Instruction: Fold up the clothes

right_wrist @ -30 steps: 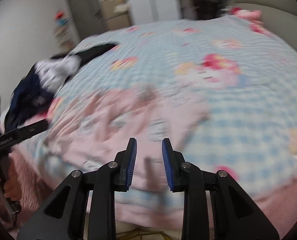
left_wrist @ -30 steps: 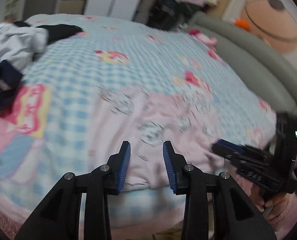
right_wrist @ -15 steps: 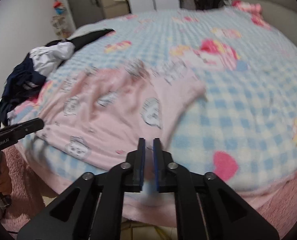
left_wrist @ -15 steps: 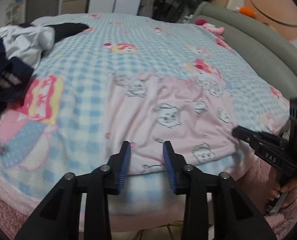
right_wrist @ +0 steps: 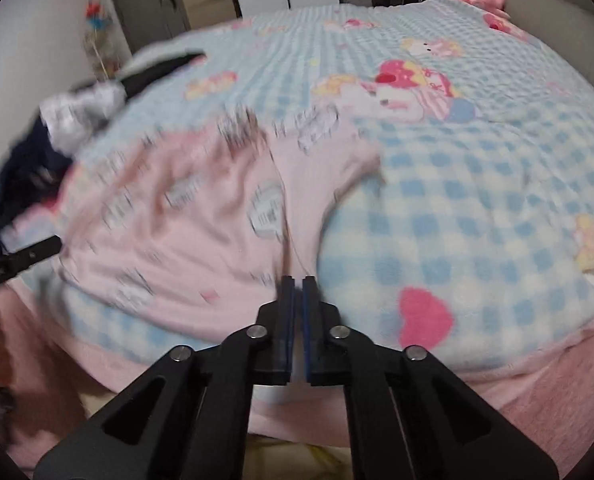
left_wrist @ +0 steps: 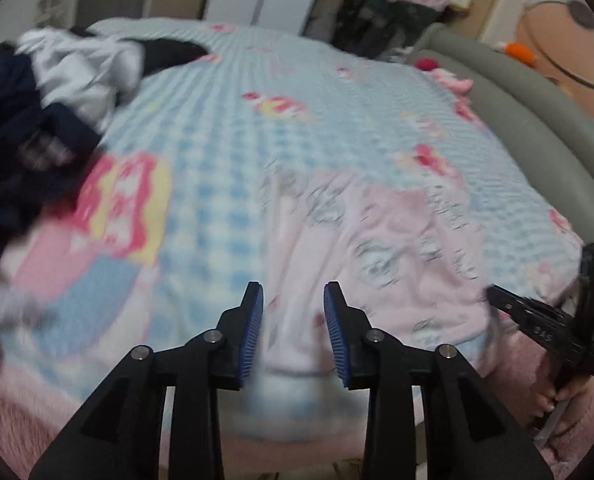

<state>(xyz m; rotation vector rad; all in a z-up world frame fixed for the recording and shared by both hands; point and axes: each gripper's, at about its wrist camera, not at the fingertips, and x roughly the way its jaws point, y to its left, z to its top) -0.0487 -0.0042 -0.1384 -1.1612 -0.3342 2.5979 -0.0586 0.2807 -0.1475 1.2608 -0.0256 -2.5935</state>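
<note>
- Pyjama top [right_wrist: 201, 216], pale pink with bear prints, lies rumpled on the checked bed [right_wrist: 457, 208].
- Right gripper [right_wrist: 297, 288] pinches its hem.
- Left gripper [left_wrist: 293, 300] gapes wide, empty.

Left gripper [left_wrist: 293, 308] open over a pink garment [left_wrist: 381, 248] at the near edge of a bed [left_wrist: 217, 128].

Its jaws stand apart, the garment's near hem showing between the blue pads [left_wrist: 253, 320]. The garment, printed with grey figures, lies spread on a blue checked blanket [left_wrist: 209, 200]; the picture is blurred. A heap of dark and white clothes [left_wrist: 37, 112] sits at the far left. At the near right, the right gripper [left_wrist: 493, 294], held by a hand [left_wrist: 565, 396], touches the garment's right edge; its jaws cannot be made out.
</note>
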